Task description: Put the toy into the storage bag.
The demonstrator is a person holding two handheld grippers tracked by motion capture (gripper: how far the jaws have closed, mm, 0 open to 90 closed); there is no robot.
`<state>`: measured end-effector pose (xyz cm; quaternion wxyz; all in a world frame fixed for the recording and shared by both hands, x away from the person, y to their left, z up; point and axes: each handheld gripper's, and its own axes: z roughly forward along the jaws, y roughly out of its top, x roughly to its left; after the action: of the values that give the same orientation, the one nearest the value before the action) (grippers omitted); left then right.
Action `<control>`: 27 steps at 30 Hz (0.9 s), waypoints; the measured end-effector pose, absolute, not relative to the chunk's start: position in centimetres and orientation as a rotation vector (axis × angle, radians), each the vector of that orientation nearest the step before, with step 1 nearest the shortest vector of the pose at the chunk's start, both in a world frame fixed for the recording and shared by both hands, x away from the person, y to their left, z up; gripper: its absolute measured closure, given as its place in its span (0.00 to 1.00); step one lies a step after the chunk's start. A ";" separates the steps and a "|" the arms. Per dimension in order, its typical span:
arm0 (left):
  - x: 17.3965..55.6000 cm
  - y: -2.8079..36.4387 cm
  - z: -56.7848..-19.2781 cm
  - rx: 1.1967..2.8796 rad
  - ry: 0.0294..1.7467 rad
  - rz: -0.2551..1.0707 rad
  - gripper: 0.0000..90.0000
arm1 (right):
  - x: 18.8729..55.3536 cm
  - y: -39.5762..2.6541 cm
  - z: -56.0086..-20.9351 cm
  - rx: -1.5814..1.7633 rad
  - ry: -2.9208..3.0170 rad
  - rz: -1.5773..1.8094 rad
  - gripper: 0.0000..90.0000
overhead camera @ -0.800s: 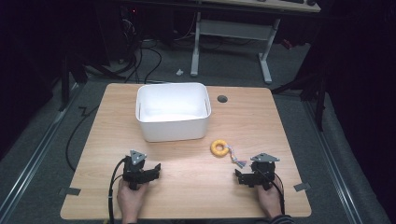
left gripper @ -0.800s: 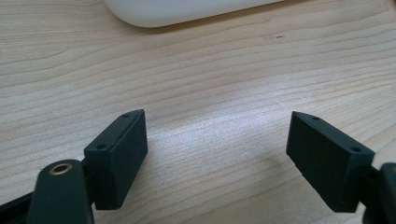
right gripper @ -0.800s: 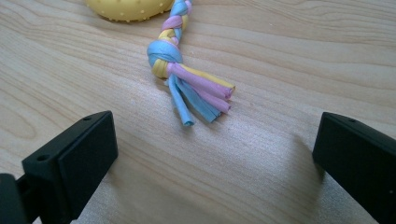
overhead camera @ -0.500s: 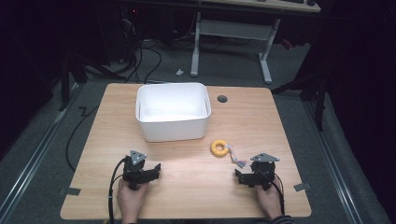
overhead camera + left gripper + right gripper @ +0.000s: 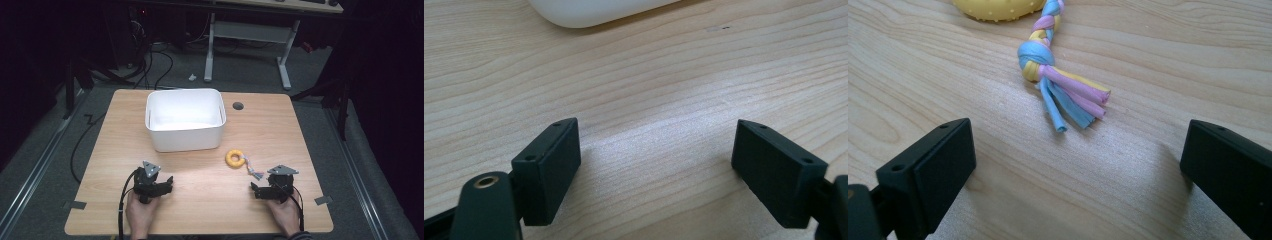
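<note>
Tabletop (image 5: 280, 130): pale wood-look surface with fine straight grain, smooth, a soft satin sheen where the light falls near the middle. Bin (image 5: 185, 119), far centre: white plastic, smooth, semi-matt, rounded walls. Ring toy (image 5: 234, 158), right of centre: yellow rubbery material, matt, studded with small raised dots. Braided tail (image 5: 1048, 37) on the ring: soft cloth strips in blue, pink and yellow, matt, knotted with loose cut ends. Left claw (image 5: 654, 165) and right claw (image 5: 1078, 165): black moulded plastic blocks, matt, flat-faced, with small recessed screw holes. Floor (image 5: 240, 70) beyond the tabletop: grey carpet, rough and dull.
</note>
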<state>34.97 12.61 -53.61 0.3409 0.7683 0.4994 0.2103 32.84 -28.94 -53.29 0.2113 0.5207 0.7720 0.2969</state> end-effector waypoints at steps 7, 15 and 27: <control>35.0 12.6 -53.6 1.998 1.299 0.549 0.22 | 32.7 -29.1 -53.0 1.432 2.150 0.841 0.15; 35.0 12.6 -53.6 1.997 1.300 0.549 0.22 | 32.4 -29.0 -52.8 1.416 2.171 0.843 0.23; 35.0 12.6 -53.6 1.997 1.299 0.549 0.22 | 30.8 -30.2 -51.0 1.376 2.110 0.963 0.35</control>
<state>34.98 12.61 -53.62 0.3413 0.7679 0.4994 0.2110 30.81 -30.23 -50.97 0.2204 0.4977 0.7631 0.3483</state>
